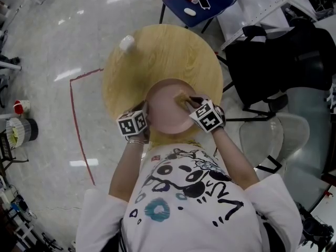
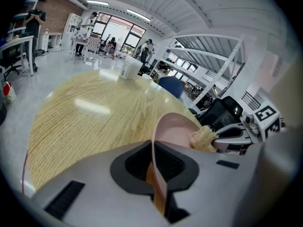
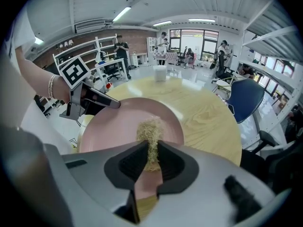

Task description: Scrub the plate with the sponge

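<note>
A pink plate (image 1: pixel 167 106) is held tilted over the near edge of the round wooden table (image 1: pixel 157 51). My left gripper (image 1: pixel 143 121) is shut on the plate's left rim (image 2: pixel 158 164), which runs edge-on between its jaws. My right gripper (image 1: pixel 193 105) is shut on a tan fibrous sponge (image 3: pixel 150 136) that presses on the plate's inner face (image 3: pixel 118 126). In the left gripper view the sponge (image 2: pixel 203 138) shows at the plate's far rim, with the right gripper (image 2: pixel 222 141) behind it. In the right gripper view the left gripper (image 3: pixel 111 104) grips the plate's far left rim.
A white cup (image 1: pixel 126 43) stands at the table's far left edge. Beyond the table is a blue chair (image 1: pixel 202 1) with small items on it. A black bag (image 1: pixel 273 67) and a grey chair (image 1: pixel 283 135) are to the right. Red tape (image 1: pixel 79 114) marks the floor on the left.
</note>
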